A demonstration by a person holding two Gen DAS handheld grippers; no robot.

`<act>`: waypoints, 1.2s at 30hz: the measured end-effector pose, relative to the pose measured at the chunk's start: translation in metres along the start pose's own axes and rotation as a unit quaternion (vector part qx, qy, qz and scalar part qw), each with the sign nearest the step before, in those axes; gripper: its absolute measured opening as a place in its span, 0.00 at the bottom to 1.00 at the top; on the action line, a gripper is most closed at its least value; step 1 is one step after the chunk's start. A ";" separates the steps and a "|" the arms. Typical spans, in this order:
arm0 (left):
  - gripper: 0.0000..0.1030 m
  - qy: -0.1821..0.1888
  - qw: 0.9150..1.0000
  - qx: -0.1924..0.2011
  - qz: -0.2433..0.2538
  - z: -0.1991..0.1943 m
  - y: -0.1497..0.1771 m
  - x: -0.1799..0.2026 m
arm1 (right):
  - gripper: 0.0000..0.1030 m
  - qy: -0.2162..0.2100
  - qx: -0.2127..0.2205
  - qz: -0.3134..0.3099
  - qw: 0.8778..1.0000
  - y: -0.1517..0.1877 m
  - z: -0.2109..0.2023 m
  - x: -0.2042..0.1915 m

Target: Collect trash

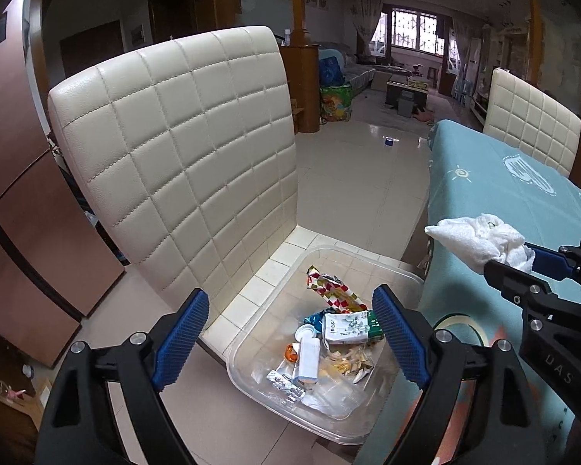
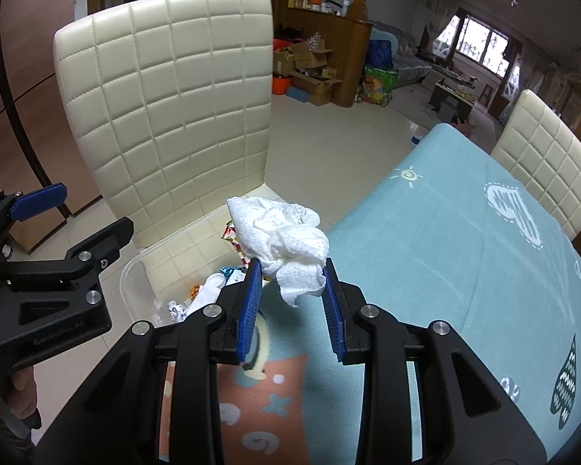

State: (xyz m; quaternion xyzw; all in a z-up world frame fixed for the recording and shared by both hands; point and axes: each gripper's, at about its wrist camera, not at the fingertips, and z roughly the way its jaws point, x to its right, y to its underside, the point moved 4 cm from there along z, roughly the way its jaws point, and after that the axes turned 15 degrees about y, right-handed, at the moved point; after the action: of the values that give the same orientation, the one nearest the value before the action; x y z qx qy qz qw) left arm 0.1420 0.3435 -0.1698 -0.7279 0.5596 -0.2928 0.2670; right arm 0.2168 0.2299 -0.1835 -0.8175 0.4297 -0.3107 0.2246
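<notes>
A clear plastic bin (image 1: 368, 261) sits on the seat of a cream quilted chair (image 1: 182, 147) and holds several pieces of trash: wrappers, a small carton, a blister pack. My left gripper (image 1: 290, 333) is open and empty, hovering above the bin. My right gripper (image 2: 290, 271) is shut on a crumpled white paper towel (image 2: 286, 232) and holds it over the table's left edge, next to the bin (image 2: 135, 271). The towel (image 1: 480, 236) and right gripper (image 1: 530, 259) also show at the right of the left wrist view.
A table with a teal patterned cloth (image 2: 445, 252) fills the right side. A second cream chair (image 2: 550, 166) stands at its far side. Tiled floor (image 1: 360, 178) lies beyond, with boxes and bags (image 2: 310, 66) near a wooden cabinet.
</notes>
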 end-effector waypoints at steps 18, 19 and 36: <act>0.82 -0.016 0.999 0.009 -0.030 -0.011 0.001 -0.026 | 0.74 0.025 0.036 -0.006 0.999 -0.008 -0.016 -0.008; 0.82 -0.014 0.999 0.011 -0.033 -0.013 0.000 -0.025 | 0.77 0.035 0.043 -0.002 0.998 -0.008 -0.019 -0.004; 0.82 0.018 0.997 0.070 0.027 -0.055 -0.015 0.061 | 0.96 0.121 0.020 0.094 0.988 0.036 -0.063 0.093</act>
State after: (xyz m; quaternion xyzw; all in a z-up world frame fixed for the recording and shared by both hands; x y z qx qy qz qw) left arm 0.1243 0.2840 -0.1132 -0.6869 0.5618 -0.3370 0.3146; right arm 0.1933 0.1264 -0.1325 -0.7251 0.5220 -0.3939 0.2157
